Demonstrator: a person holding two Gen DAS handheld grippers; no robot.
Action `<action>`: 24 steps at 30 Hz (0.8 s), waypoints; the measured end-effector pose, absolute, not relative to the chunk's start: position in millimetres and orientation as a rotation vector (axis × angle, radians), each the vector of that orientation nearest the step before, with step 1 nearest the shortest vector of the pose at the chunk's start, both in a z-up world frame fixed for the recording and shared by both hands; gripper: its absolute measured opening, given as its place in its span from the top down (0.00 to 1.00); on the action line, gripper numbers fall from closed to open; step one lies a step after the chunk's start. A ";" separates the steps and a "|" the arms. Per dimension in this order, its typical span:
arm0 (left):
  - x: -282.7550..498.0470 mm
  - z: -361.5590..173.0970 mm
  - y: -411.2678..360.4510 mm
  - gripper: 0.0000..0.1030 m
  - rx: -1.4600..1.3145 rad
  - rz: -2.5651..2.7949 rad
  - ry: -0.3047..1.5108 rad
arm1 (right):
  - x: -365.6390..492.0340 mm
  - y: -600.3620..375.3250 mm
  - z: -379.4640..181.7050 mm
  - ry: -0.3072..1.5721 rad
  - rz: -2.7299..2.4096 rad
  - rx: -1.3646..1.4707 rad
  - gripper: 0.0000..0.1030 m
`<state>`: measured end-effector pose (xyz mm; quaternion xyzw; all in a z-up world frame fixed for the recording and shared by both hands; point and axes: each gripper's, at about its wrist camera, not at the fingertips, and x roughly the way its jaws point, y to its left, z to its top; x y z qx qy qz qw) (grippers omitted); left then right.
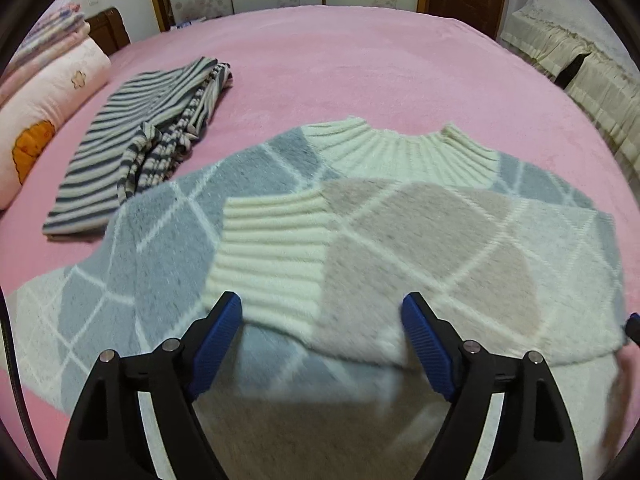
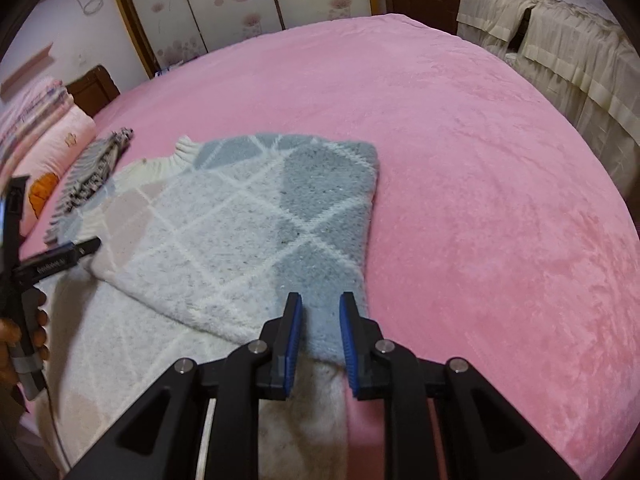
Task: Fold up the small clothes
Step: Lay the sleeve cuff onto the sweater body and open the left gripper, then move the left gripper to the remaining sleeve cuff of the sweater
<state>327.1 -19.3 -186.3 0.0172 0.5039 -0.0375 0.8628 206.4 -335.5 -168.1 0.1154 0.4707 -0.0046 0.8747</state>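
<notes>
Soft, even indoor light; fisheye bending and dark corners at edges, slight blur up close.

Left claw (image 1: 322,312), right claw (image 2: 320,312): black angular arms, ribbed blue pads (image 2: 294,344), silver pivot screws (image 2: 257,347); black cable (image 1: 14,376) trailing.

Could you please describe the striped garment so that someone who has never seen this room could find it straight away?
Start from the pink bed and look toward the pillows at its head end. The striped garment lies loosely folded between them and the diamond-pattern sweater. Its narrow dark and cream stripes set it apart from the sweater's grey, beige and white diamonds.
</notes>
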 end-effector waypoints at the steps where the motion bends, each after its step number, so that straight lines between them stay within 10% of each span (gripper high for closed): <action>1: 322.8 -183.0 -19.7 0.21 0.022 -0.087 1.058 | 202.0 -335.6 -161.9 0.975 -0.007 0.246 0.83; 24: 174.7 -68.9 -11.0 0.08 0.013 -0.216 0.910 | 114.1 -264.8 -55.8 0.835 0.081 0.335 0.65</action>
